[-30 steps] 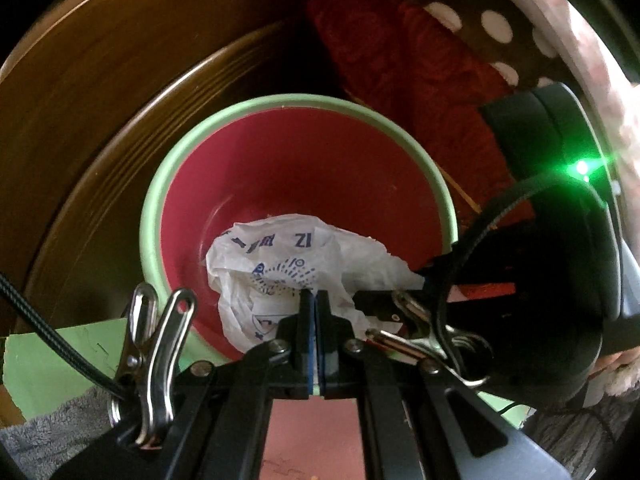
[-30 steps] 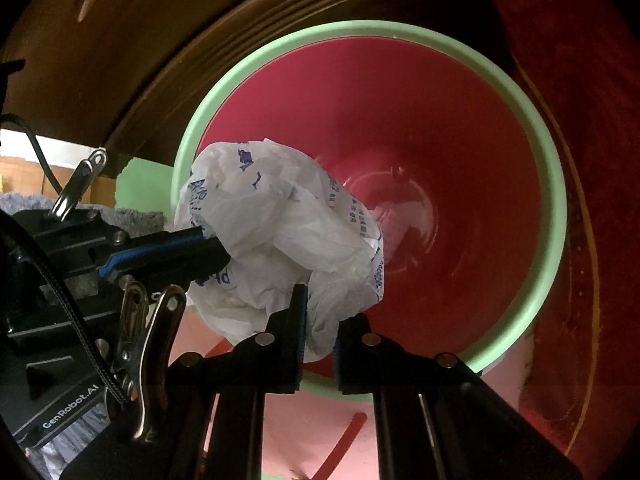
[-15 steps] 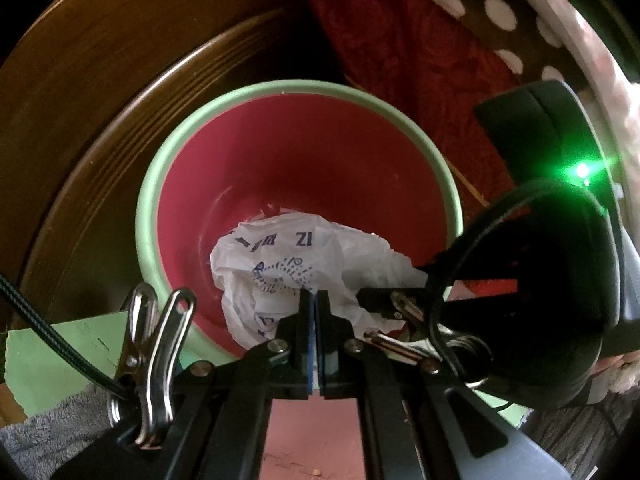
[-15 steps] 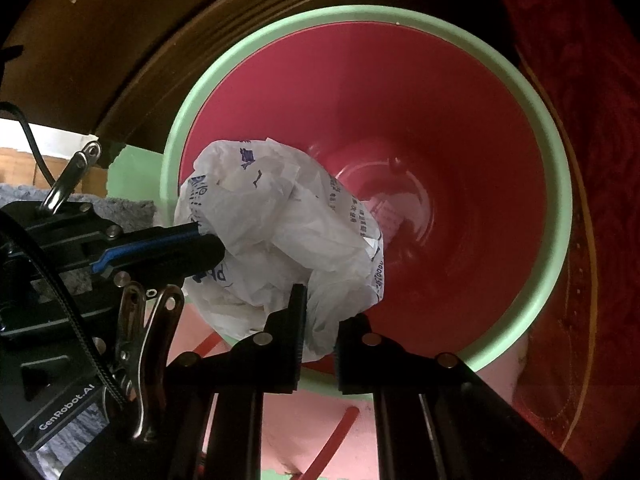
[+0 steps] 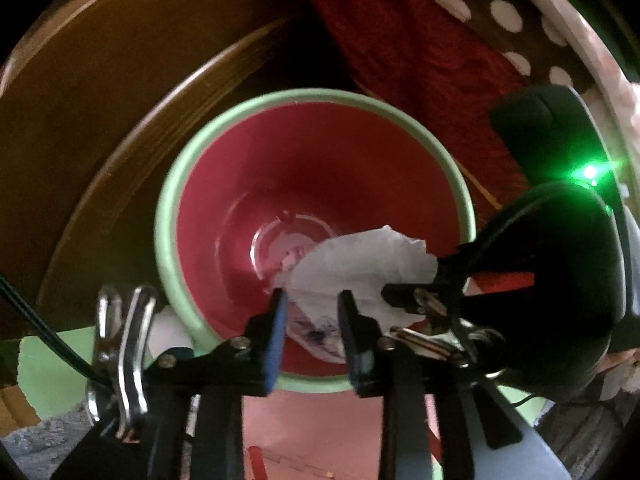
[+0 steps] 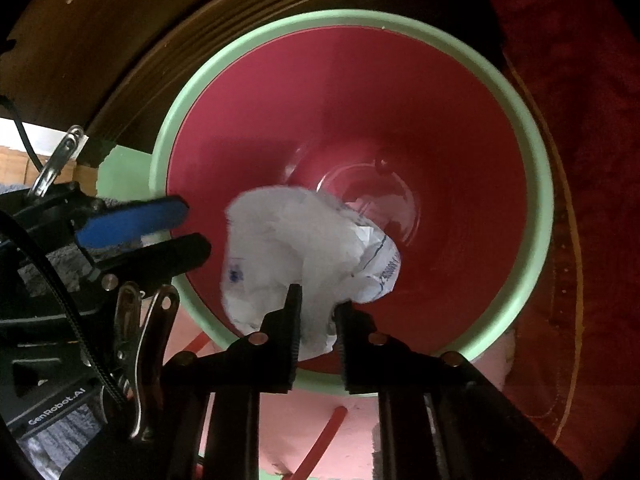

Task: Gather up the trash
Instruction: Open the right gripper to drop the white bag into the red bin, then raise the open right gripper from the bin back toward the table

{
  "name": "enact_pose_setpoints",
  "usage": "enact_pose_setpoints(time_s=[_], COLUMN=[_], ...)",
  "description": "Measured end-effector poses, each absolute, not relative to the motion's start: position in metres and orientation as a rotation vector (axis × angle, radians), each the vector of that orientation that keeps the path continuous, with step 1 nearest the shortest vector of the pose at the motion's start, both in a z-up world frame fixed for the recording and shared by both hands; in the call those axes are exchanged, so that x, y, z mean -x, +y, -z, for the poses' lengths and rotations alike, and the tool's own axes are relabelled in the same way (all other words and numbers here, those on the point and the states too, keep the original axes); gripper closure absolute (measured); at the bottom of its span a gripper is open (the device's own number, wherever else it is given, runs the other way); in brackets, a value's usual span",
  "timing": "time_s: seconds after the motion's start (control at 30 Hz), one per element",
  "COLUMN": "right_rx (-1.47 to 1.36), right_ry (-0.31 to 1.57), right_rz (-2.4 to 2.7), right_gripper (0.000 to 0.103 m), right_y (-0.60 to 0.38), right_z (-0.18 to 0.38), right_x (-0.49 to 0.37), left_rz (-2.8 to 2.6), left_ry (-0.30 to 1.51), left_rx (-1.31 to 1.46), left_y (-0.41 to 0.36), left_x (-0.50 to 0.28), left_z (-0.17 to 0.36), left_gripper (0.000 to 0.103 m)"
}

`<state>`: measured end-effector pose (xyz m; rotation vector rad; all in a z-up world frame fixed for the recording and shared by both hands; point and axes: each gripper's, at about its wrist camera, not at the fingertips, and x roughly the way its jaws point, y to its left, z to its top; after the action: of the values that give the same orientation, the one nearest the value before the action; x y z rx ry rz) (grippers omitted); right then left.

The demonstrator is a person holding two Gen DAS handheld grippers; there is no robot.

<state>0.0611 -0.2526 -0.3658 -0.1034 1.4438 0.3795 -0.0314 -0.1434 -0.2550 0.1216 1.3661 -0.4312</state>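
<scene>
Two grippers hung over one bin, both pointing down into it. Nearest in the left wrist view was the left gripper (image 5: 312, 300), with one blue pad (image 5: 276, 336) and one black finger. Its jaws were opening, and the fingers stood apart with a clear gap. One crumpled white paper (image 5: 360, 260) with blue print showed in that gap, but the left fingers did not press on it. In the right wrist view the left gripper (image 6: 192, 232) came in from the left, over the bin's near left rim, with its two fingers apart and nothing between them there.

Nearest in the right wrist view was the right gripper (image 6: 318, 300), with two black toothed fingers. Its jaws were opening too. The paper (image 6: 304, 248) sat between the tips, and its bottom edge hung down in the gap. I could not tell if the tips were pinching it. In the left wrist view the right gripper (image 5: 404, 284) reached in from the right and met the paper's right end.

One shiny metal clip (image 6: 144, 344) sat on the near left of each view.

Below the paper was the one bin (image 6: 536, 168), red inside with a pale green rim. The paper was over the near left part of its mouth. The bin's shiny floor lay farther down.

Far behind the bin was brown wood (image 6: 120, 40). One dark red cloth (image 5: 420, 52) lay to the far right.
</scene>
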Motion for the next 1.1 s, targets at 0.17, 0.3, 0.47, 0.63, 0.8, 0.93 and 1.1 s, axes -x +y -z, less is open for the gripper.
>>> enact_pose_setpoints(time_s=[0.17,0.3,0.47,0.63,0.8,0.93,1.1], right_rx=[0.126,0.132,0.129,0.104,0.109,0.104,0.101], right_ry=[1.437,1.425,1.412,1.396,1.379,1.374,1.36], right_rz=[-0.361,-0.343,-0.334,-0.335,-0.335,-0.343,-0.351], right_gripper=[0.068,0.061,0.056,0.049,0.048,0.048,0.048], right_y=[-0.258,-0.263,-0.267,-0.273,-0.271,-0.273,-0.276], right_z=[0.363,0.361,0.357,0.35,0.344,0.34,0.335], right_x=[-0.061,-0.062,-0.062,-0.063,-0.063,-0.062,-0.062], left_rz=[0.401,0.387,0.392,0.386,0.389,0.393,0.413], left_ry=[1.351,1.354,1.361,1.35,1.335,1.316,1.289], left_rx=[-0.129,-0.129,-0.11,-0.11,-0.118,-0.142,-0.156], left_y=[-0.134,-0.127,-0.124,-0.12,-0.131,-0.134,-0.137], left_x=[0.032,0.03,0.03,0.031,0.032,0.032,0.033], left_z=[0.251,0.25,0.249,0.243,0.243,0.239,0.229], left_gripper=[0.049,0.042,0.041,0.04,0.04,0.04,0.04])
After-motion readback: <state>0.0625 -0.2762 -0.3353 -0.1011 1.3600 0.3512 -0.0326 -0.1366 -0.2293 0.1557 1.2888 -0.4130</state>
